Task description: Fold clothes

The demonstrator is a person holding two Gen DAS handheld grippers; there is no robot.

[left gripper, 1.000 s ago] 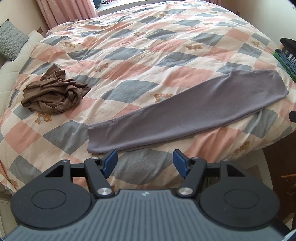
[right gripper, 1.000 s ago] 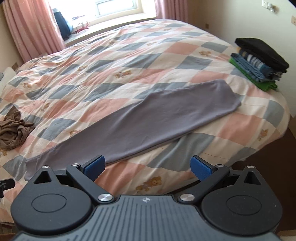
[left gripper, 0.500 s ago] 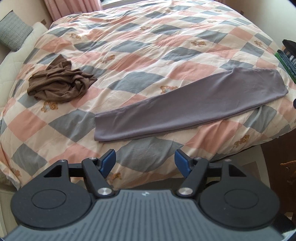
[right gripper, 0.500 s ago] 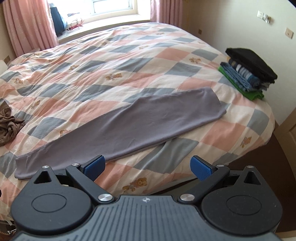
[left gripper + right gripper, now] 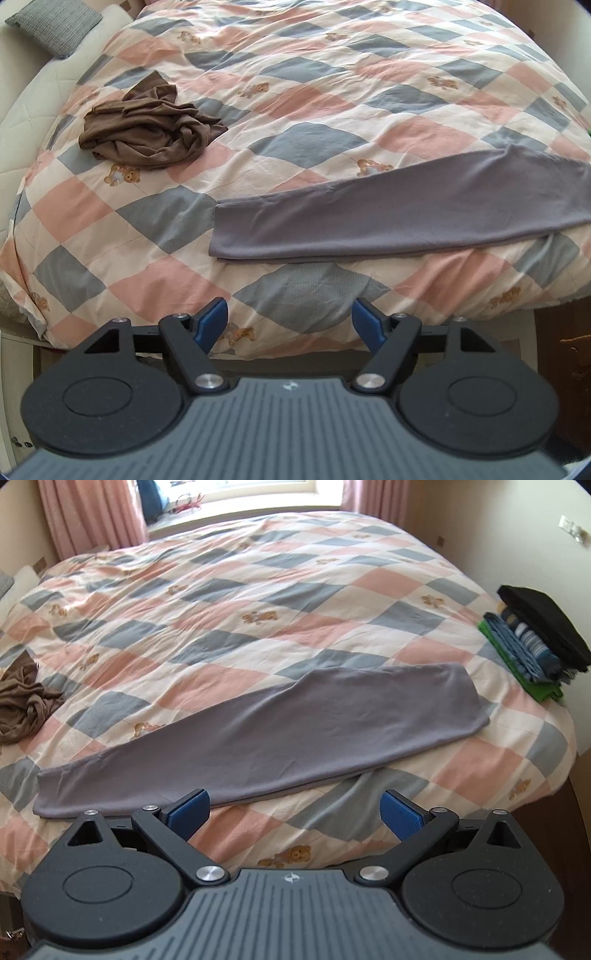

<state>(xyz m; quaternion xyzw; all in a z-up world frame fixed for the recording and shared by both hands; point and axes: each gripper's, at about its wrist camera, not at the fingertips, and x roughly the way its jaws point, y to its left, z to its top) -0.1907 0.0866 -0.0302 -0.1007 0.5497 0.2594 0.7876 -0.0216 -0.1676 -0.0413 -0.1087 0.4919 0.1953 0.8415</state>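
A long grey garment [image 5: 388, 218] lies flat, folded lengthwise, across the near side of the bed; it also shows in the right wrist view [image 5: 280, 734]. A crumpled brown garment [image 5: 147, 129] lies on the quilt to the far left, and at the left edge of the right wrist view [image 5: 22, 705]. My left gripper [image 5: 290, 325] is open and empty, held off the bed's near edge, below the grey garment's narrow end. My right gripper [image 5: 293, 814] is open and empty, just short of the grey garment's near edge.
The bed carries a pink, grey and cream checked quilt [image 5: 258, 602]. A stack of folded clothes [image 5: 535, 642] sits at the bed's right corner. A grey pillow [image 5: 55, 26] lies far left. Pink curtains [image 5: 88, 513] and a window are behind the bed.
Both grippers have drawn back from the bed and then come closer and lower to its near edge. The left view has swung left. The garments have not moved.
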